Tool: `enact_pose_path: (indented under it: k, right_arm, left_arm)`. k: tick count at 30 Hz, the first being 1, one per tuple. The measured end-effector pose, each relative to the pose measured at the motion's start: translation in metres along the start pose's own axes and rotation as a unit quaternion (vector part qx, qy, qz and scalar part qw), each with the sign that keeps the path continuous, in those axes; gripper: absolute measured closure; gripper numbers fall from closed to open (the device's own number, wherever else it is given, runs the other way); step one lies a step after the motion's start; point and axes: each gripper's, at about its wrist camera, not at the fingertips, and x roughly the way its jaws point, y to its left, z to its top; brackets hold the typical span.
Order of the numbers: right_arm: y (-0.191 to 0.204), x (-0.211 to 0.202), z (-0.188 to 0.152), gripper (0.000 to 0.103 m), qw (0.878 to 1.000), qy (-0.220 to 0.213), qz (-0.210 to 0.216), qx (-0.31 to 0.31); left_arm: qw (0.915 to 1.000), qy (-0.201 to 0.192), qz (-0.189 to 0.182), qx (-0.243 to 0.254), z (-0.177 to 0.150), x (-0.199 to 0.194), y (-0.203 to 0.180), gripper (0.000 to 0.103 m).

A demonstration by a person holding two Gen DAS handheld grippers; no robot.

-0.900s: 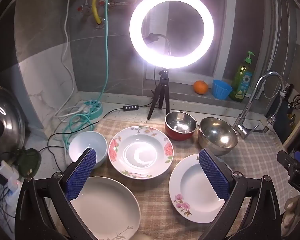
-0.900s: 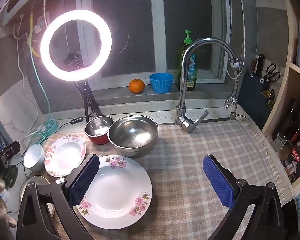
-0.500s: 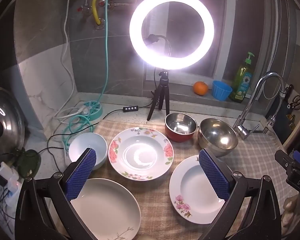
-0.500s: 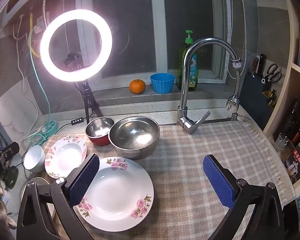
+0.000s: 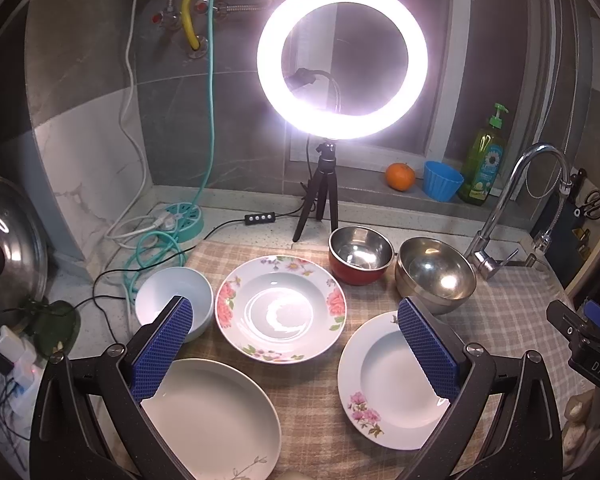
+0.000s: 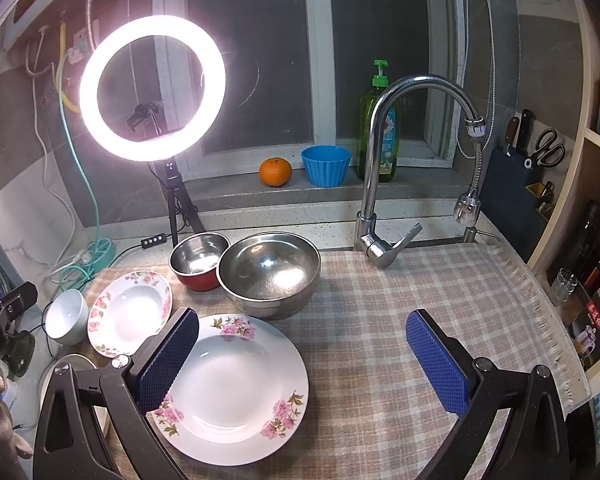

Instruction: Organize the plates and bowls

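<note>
You are hovering both hand-held grippers, left (image 5: 296,344) and right (image 6: 302,354), wide open and empty; stacking is not begun, so next grasp the floral plate (image 6: 236,388) near the counter's front edge.

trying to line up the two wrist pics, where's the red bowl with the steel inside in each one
Left wrist view: the red bowl sits right of centre, behind the flowered plate, just left of the large steel bowl.
Right wrist view: the red bowl sits left of centre, touching the left side of the large steel bowl.
Shared landmark: the ring light stands on its tripod just behind the red bowl in both.
</note>
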Motion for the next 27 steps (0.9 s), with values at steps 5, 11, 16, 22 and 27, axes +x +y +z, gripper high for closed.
enact_pose_path:
  k: [5,11,16,22,27]
  right_arm:
    - [0.0003,0.0017,-0.0016,0.001,1.000,0.003,0.000,-0.001]
    - [-0.0010,0.0063,-0.0033,0.001,1.000,0.009,0.000,0.000]
    - [-0.0021,0.0074,-0.0042,0.001,1.000,0.011,0.000,0.001]
    - [-0.0011,0.0078,-0.0033,0.001,1.000,0.010,0.001,0.001]
    - [0.0002,0.0095,-0.0032,0.001,1.000,0.011,0.001,-0.001]
  left_arm:
    - [1.0000,0.001,0.000,0.000,0.0002,0.0003,0.0007,0.001]
    - [1.0000,0.004,0.001,0.004,0.0003,0.0022,-0.0005,0.001]
    - [1.0000,0.005,0.002,0.004,0.0006,0.0026,-0.0006,0.001]
    - [1.0000,0.006,0.002,0.001,0.0018,0.0041,0.0014,0.001]
    - [1.0000,0.007,0.001,0.001,0.0026,0.0049,0.0013,0.001]
